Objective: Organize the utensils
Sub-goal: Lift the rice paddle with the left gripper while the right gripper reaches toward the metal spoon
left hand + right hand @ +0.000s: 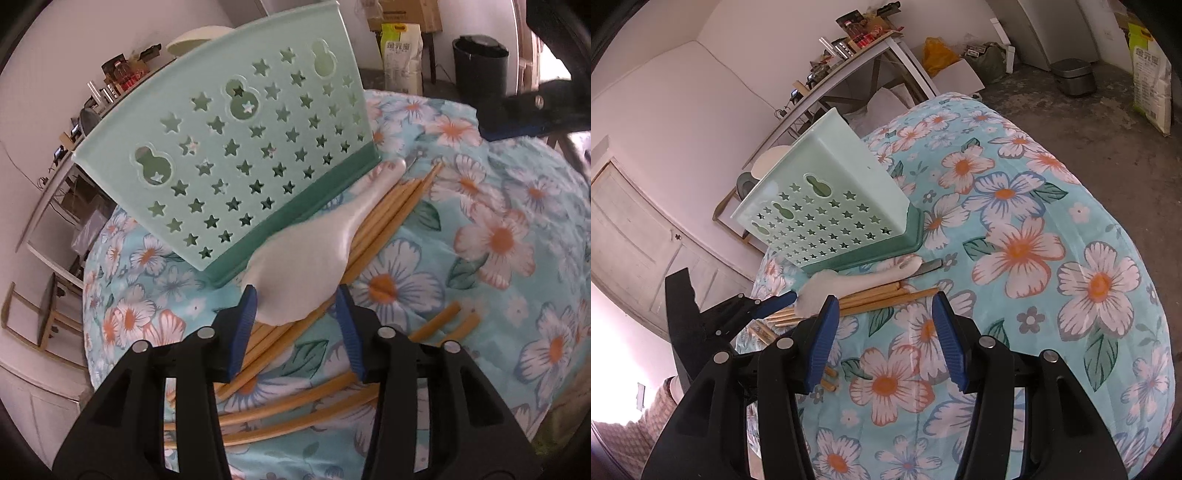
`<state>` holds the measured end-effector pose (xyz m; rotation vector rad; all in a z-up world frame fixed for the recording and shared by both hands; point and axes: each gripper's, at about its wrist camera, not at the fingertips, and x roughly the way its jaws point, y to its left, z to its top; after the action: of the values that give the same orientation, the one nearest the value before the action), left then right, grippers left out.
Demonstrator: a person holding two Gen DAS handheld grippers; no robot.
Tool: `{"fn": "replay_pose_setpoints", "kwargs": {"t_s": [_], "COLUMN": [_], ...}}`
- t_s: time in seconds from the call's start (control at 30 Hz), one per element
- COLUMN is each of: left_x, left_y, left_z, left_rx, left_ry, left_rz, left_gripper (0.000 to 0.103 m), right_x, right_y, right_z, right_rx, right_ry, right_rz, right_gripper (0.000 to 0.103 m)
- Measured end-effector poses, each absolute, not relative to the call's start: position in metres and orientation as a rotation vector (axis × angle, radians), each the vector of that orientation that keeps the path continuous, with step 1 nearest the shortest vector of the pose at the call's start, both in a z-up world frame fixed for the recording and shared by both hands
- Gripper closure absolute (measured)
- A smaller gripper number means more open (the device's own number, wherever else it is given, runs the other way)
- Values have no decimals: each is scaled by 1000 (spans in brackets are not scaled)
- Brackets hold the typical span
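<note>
The left tool (297, 308) hangs low over the flowered worktop (498, 295), jaws partly open, straddling the bowl of the white spoon (314, 258) without clearly pinching it. The spoon lies across a heap of bamboo chopsticks (391, 206), right beside the green star-punched holder (229, 147). The right tool (884, 332) hovers half open, holding nothing.

Right gripper (884, 332), black frame with blue fingers (822, 343), jaws apart, nothing between, above floral turquoise cloth on tabletop (1052, 258). Mint-green plastic utensil holder with star cutouts (827, 218) stands tilted beyond. White plastic spoon (849, 282) lies on pile of bamboo chopsticks (886, 295) beside holder. Left gripper (775, 301) reaches toward spoon bowl.
</note>
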<state>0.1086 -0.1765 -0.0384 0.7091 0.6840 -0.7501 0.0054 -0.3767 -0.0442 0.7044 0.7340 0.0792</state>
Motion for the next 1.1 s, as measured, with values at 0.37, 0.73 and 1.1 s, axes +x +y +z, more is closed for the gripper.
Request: {"fn": "replay_pose_setpoints", "kwargs": {"t_s": [0.37,0.73,1.1], "left_x": [145,168,160], "left_y": [-158,-152,-148], "left_z": [-20,-35,-31], "left_rx": [476,367,340], "left_ry": [687,735,673], "left_rz": [-734,-743,-775], "left_gripper": [80,83,92], "right_x": [10,12,10], "right_y": [-377,-376,-372], "right_z": [-48,-50,-50], "right_rx": [709,710,698], "right_ry": [742,747,754], "right_rz": [84,79,70], "right_gripper": [52,52,52]}}
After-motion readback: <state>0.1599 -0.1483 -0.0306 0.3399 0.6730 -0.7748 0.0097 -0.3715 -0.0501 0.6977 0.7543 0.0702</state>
